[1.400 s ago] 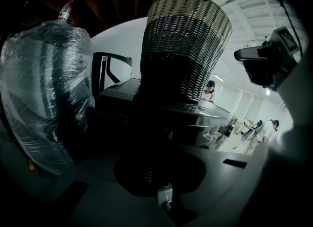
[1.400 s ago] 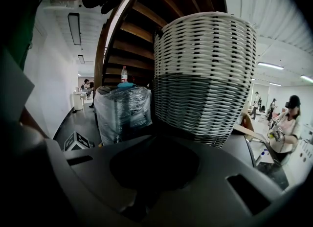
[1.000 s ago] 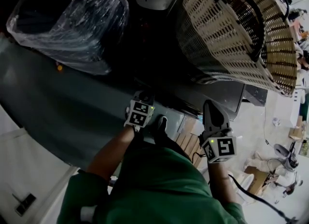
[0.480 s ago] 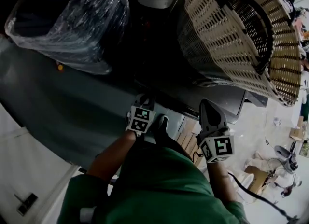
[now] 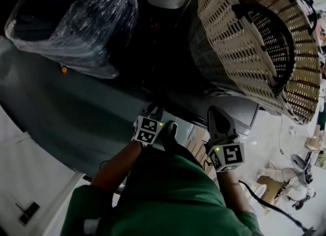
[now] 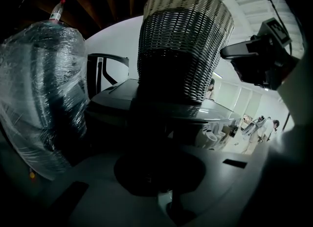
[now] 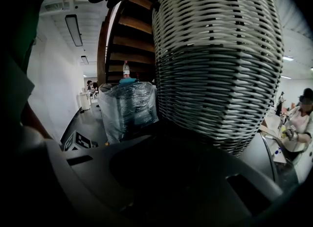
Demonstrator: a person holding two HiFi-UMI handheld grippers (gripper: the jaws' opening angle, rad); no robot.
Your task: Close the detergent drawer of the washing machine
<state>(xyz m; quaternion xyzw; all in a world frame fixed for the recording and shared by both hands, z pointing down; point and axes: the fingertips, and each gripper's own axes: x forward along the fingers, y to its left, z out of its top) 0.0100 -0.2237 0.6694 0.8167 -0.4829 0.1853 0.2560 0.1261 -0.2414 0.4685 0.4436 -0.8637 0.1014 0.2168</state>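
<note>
Left tongs (image 5: 152,110) and right tongs (image 5: 214,112), two, both closed empty, near one wicker basket (image 5: 239,41).

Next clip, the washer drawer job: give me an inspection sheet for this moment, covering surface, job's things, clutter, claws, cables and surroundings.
Surface: dark grey washing machine top, dimly lit.
Job's things: detergent drawer not made out; the machine's front is too dark.
Clutter: plastic-wrapped bundle and wicker laundry basket on top of the machine.
Claws: left claw at the machine's front edge; right claw below the basket's base; whether either is open is too dark to tell.
Cables: black cable trailing back from the right claw.
Surroundings: pale floor with cardboard boxes at the right.
</note>
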